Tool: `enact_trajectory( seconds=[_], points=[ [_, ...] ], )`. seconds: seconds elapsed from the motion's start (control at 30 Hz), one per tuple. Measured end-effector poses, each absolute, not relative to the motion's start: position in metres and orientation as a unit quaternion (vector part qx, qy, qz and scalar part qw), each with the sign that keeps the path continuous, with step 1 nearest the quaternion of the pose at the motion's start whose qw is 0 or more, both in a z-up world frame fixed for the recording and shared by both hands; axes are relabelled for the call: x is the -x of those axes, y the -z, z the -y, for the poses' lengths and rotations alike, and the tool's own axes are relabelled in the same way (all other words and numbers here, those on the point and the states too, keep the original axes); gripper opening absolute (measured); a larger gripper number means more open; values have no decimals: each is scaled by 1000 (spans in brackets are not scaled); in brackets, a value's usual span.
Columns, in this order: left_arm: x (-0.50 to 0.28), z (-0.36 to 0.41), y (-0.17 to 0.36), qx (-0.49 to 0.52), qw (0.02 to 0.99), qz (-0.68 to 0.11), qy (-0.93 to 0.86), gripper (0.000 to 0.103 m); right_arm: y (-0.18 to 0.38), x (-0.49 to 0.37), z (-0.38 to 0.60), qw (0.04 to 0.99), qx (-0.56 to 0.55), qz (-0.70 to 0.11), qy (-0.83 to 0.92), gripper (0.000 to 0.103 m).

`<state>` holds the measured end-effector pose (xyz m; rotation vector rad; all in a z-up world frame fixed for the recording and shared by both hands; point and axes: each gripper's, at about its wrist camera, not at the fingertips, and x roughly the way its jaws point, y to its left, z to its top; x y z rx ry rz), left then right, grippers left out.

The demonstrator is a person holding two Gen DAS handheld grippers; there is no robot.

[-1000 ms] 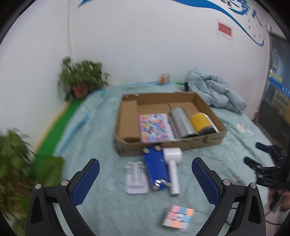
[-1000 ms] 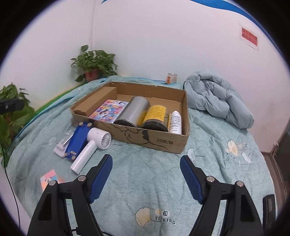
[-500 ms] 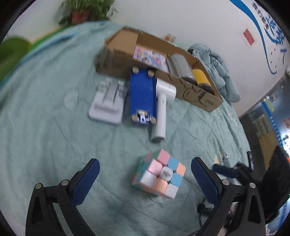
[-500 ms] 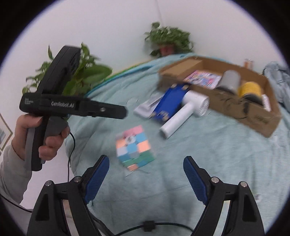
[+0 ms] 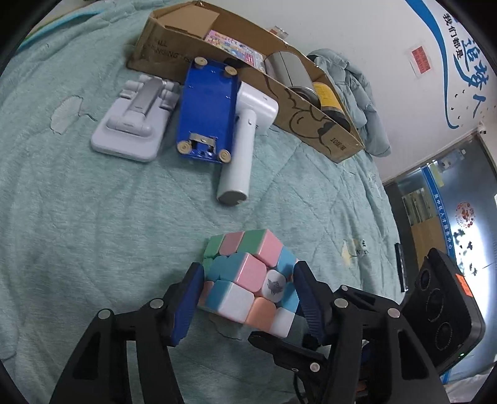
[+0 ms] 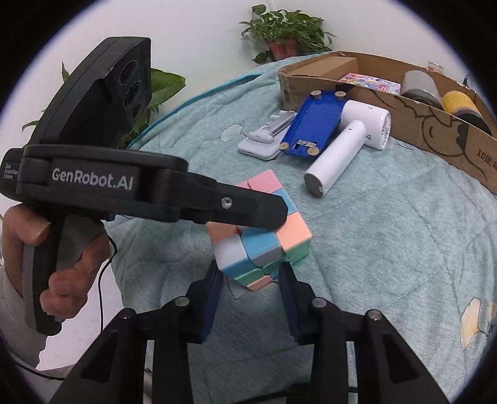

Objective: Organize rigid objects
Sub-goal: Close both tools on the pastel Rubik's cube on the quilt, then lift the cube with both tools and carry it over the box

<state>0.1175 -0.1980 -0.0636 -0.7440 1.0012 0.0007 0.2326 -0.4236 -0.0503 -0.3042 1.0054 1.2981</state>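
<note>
A pastel puzzle cube (image 5: 248, 279) lies on the teal quilt. My left gripper (image 5: 248, 286) is closed on its two sides. In the right wrist view the cube (image 6: 264, 242) sits between my right gripper's (image 6: 251, 279) blue pads, which press its lower sides; the left gripper's black finger crosses over the cube. A white handheld fan (image 5: 245, 136), a blue flat case (image 5: 208, 112) and a grey phone stand (image 5: 133, 121) lie beyond, in front of a cardboard box (image 5: 310, 105).
The box holds a colourful booklet (image 5: 233, 46), a grey cylinder (image 5: 289, 68) and a yellow-labelled can (image 5: 326, 93). A crumpled blue-grey jacket (image 5: 357, 90) lies behind the box. Potted plants (image 6: 285, 28) stand by the wall. A cable trails off the bed edge.
Both grippers moved in on the cube and closed from wide open onto it. The cube now sits much nearer in both views.
</note>
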Motion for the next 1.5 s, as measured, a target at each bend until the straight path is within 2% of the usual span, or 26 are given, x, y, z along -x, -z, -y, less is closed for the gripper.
enact_trajectory(
  seconds=[0.1,0.2,0.33,0.43,0.47,0.63,0.93,1.13,1.5],
  points=[
    [-124,210,66,364,796,-483,27,57,50,-235,435,684,145,-439,-564,39],
    [-128,218,68,370,786,-492,48,62,49,-241,445,689,144,-446,-553,39],
    [-129,205,74,404,774,-485,48,62,55,-243,441,677,162,-452,-557,40],
    [-131,192,82,429,760,-486,52,62,61,-237,431,682,185,-443,-551,44],
    [-132,188,83,434,758,-485,49,65,61,-236,429,689,191,-437,-546,44],
    [-139,184,91,443,749,-489,52,70,66,-238,419,698,175,-440,-537,51],
    [-142,194,86,413,777,-474,36,71,67,-239,425,705,152,-436,-539,51],
    [-142,204,66,364,812,-455,38,70,60,-236,429,714,150,-424,-536,51],
    [-163,204,4,323,855,-403,55,70,15,-248,429,762,144,-363,-516,51]
  ],
)
